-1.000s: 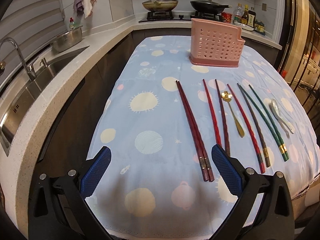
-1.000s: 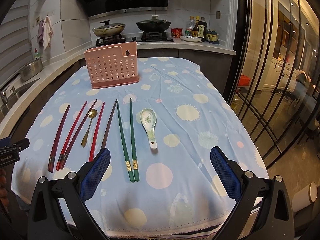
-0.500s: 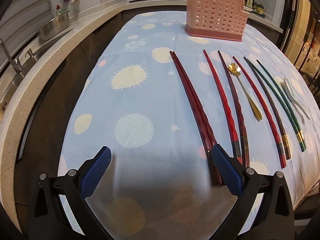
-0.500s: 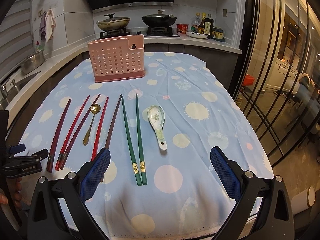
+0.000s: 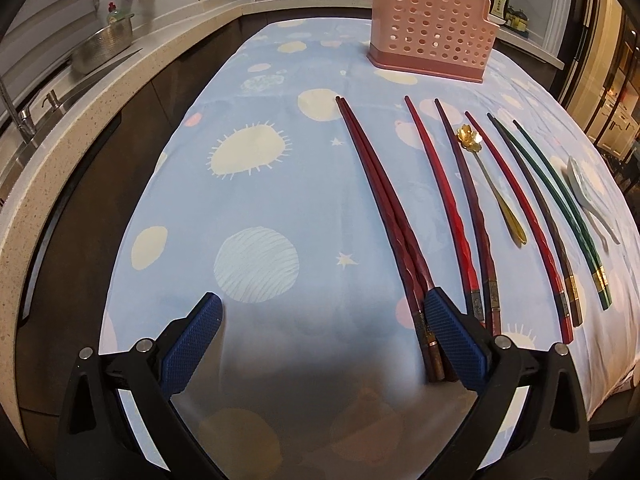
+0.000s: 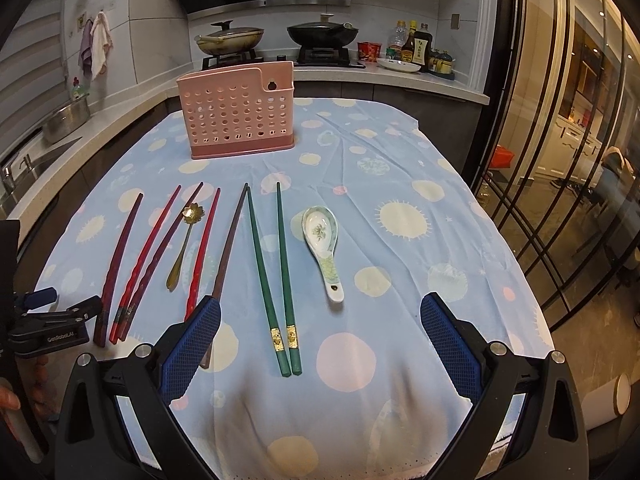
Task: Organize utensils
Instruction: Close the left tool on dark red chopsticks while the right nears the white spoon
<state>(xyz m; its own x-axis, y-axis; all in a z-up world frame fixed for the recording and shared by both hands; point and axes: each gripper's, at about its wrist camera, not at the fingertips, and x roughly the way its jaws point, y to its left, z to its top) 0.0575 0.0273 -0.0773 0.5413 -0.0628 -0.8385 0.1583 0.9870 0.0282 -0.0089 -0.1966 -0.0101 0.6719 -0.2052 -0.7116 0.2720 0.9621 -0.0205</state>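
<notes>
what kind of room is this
Most likely a home kitchen. A gas stove with two lidded pans runs along the back counter, a sink with a tap sits at the left, and sauce bottles stand beside the stove. The utensils lie on a cloth-covered table.

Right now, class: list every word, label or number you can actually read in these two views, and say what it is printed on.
"GenRobot.AI": white lettering on the black body of the left tongs, seen in the right wrist view.
Sauce bottles by the stove: labels too small and blurred to read.
Green chopsticks: gold bands show a pattern, no legible text.
</notes>
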